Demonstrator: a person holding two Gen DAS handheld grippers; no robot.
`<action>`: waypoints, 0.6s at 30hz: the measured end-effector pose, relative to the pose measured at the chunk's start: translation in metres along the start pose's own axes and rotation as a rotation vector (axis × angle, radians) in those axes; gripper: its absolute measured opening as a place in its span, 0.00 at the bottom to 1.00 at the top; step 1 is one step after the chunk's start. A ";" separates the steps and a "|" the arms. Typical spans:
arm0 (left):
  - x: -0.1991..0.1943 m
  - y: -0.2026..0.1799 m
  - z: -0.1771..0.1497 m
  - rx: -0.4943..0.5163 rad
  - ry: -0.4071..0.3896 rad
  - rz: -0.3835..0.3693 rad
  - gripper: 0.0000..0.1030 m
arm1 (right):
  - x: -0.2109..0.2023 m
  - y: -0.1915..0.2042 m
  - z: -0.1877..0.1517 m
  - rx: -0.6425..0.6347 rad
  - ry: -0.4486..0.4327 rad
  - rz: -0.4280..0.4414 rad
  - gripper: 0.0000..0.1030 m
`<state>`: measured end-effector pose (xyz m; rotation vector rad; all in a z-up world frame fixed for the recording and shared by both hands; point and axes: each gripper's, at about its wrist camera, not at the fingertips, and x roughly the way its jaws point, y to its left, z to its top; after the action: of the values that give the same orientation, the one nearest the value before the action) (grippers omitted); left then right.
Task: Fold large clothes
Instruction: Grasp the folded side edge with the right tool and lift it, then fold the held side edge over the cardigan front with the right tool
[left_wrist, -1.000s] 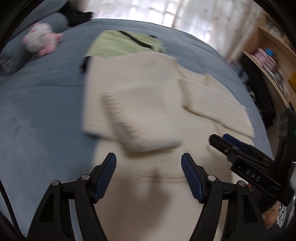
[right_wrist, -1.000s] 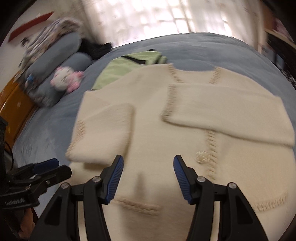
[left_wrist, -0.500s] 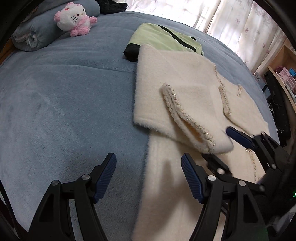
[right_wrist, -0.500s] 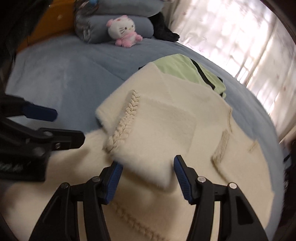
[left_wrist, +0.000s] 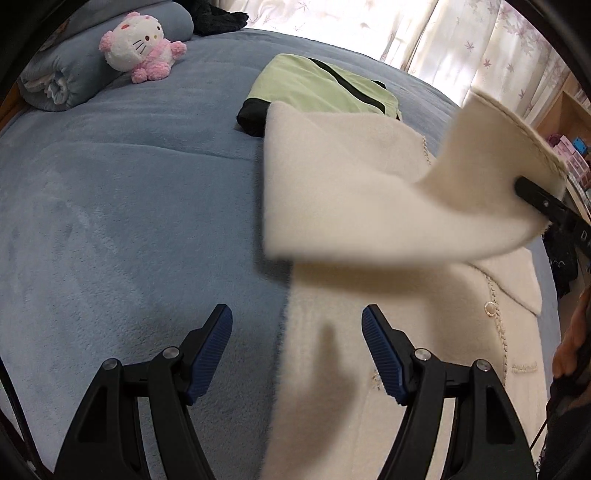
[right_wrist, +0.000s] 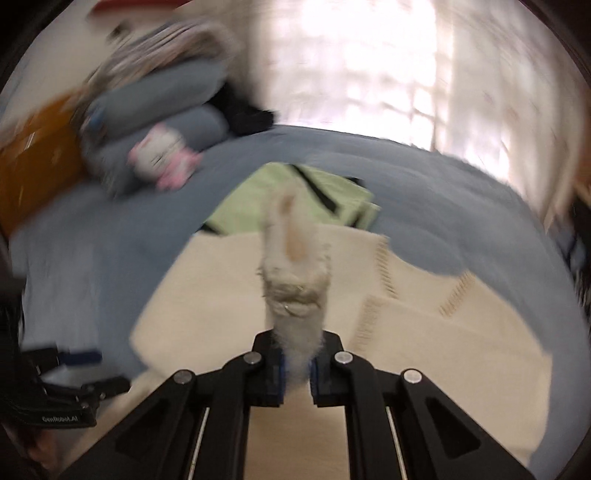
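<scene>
1. Cream cardigan (left_wrist: 406, 332) lies flat on the blue bed (left_wrist: 129, 221), toward its right edge in the left wrist view, one sleeve (left_wrist: 369, 206) lifted. The left gripper (left_wrist: 297, 350) hangs wide open above the cardigan's left edge, holding nothing.
2. In the blurred right wrist view, the right gripper (right_wrist: 297, 373) is closing, its jaws pinching the sleeve's cuff (right_wrist: 295, 295) above the bed.

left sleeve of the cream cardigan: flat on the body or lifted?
Lifted. The right gripper, jaws closing, pinches the sleeve at its cuff; it hangs above the cardigan.
</scene>
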<state>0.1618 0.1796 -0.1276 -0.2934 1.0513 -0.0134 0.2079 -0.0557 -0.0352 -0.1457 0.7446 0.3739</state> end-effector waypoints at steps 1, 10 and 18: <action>0.001 -0.001 0.000 0.003 0.001 -0.004 0.69 | 0.003 -0.024 -0.007 0.058 0.019 -0.014 0.08; 0.012 -0.009 0.006 0.057 0.027 -0.021 0.69 | 0.057 -0.134 -0.104 0.454 0.322 0.200 0.25; 0.029 -0.009 0.060 0.075 0.037 -0.149 0.69 | 0.069 -0.160 -0.096 0.579 0.303 0.410 0.39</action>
<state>0.2287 0.1805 -0.1223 -0.3035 1.0611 -0.1925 0.2548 -0.2092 -0.1523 0.5140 1.1579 0.5156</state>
